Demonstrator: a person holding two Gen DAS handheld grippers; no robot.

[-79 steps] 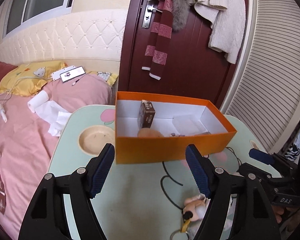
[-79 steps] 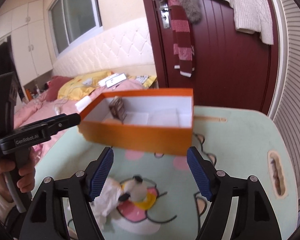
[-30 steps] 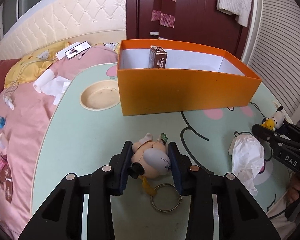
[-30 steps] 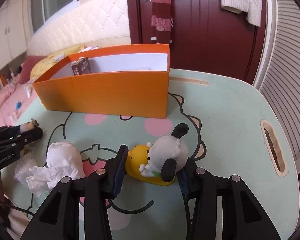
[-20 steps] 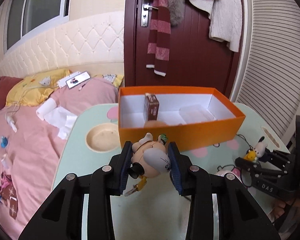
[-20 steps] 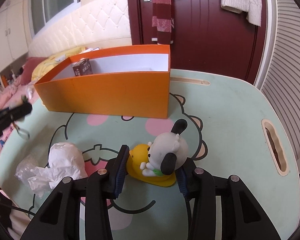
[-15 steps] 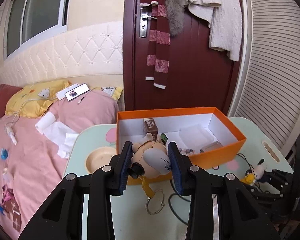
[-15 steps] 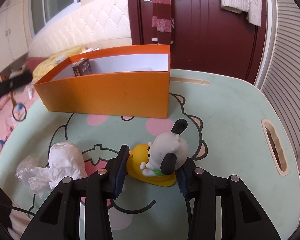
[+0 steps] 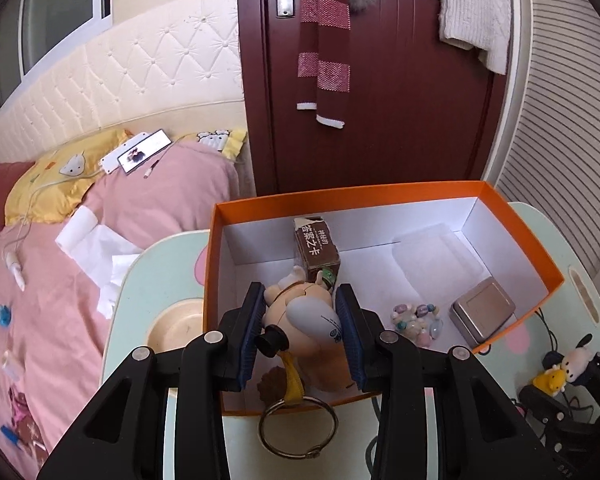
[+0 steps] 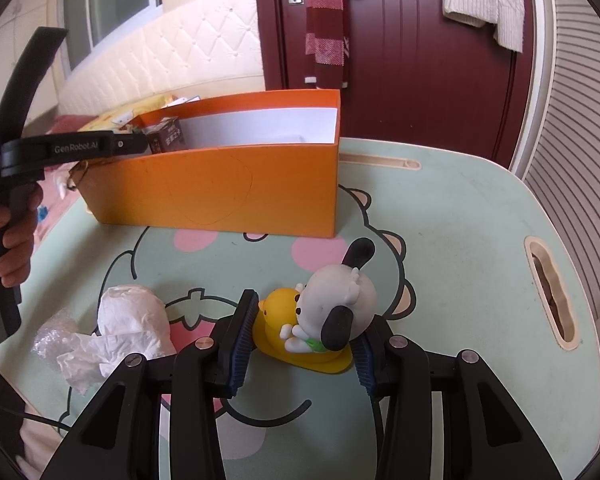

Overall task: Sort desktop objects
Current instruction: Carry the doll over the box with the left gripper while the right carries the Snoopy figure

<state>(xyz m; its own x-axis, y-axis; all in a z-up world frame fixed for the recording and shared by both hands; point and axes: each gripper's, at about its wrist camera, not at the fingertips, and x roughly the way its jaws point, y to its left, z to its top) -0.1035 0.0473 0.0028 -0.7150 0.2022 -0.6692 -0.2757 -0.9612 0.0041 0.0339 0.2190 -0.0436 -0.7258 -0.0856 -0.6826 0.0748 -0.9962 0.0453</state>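
My left gripper (image 9: 300,330) is shut on a beige and grey figure keychain (image 9: 304,316), whose metal ring (image 9: 298,426) dangles below. It hangs over the near left part of the orange box (image 9: 516,216). Inside the box are a brown carton (image 9: 316,250), a grey tin (image 9: 482,314) and loose beads (image 9: 416,320). In the right wrist view my right gripper (image 10: 302,332) is shut on a white dog and yellow duck toy (image 10: 324,314) that rests on the mint table (image 10: 460,240). The left gripper's arm (image 10: 60,146) reaches over the box's left end.
Crumpled white tissue and bubble wrap (image 10: 116,328) lie on the table left of my right gripper. A cream bowl (image 9: 176,326) sits left of the box. A bed with pink covers (image 9: 60,240) borders the table's left side. A handle slot (image 10: 550,292) opens at the table's right.
My left gripper lifted the keychain off the table and carried it forward over the box's near wall. The right gripper kept still on the dog and duck toy.
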